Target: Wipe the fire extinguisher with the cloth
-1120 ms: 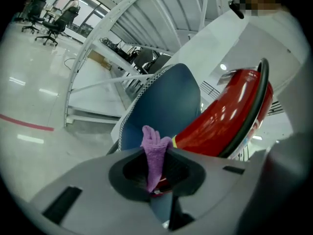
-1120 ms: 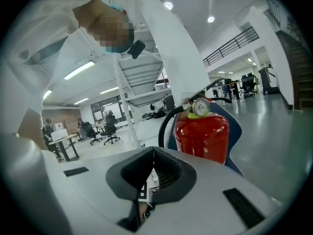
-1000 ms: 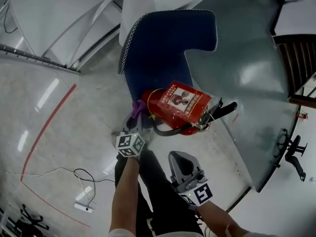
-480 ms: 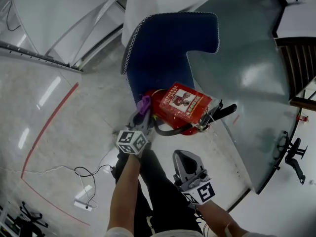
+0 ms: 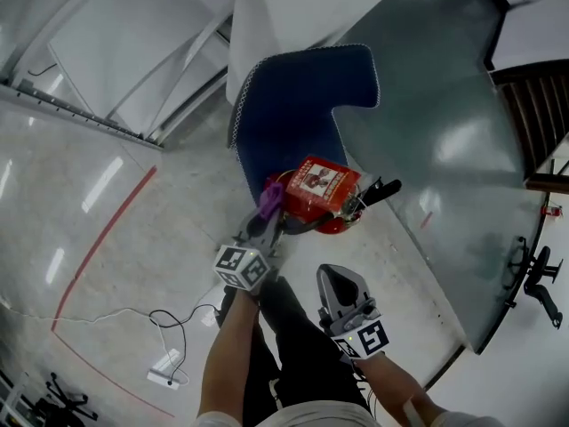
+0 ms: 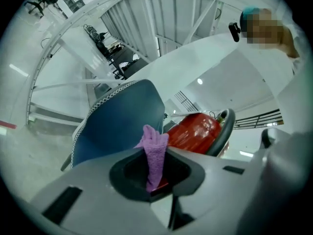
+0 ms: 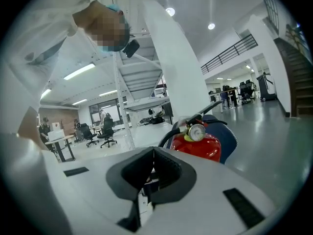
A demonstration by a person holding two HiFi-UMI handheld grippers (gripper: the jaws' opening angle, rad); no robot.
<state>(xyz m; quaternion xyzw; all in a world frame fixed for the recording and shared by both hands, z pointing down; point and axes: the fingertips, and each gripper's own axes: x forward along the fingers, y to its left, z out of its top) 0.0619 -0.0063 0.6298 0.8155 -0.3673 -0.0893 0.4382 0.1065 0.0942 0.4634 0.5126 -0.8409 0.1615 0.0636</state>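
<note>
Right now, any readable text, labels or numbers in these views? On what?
No text can be read.
Label on the extinguisher: print and a picture, too small to read.
Gauge on the extinguisher: dial marks too blurred to read.
Left cube and right cube: square marker patterns only, no words.

The left tool (image 5: 260, 229) holds a purple cloth (image 5: 271, 200) against the red fire extinguisher (image 5: 313, 192) on a blue mat (image 5: 289, 105).
</note>
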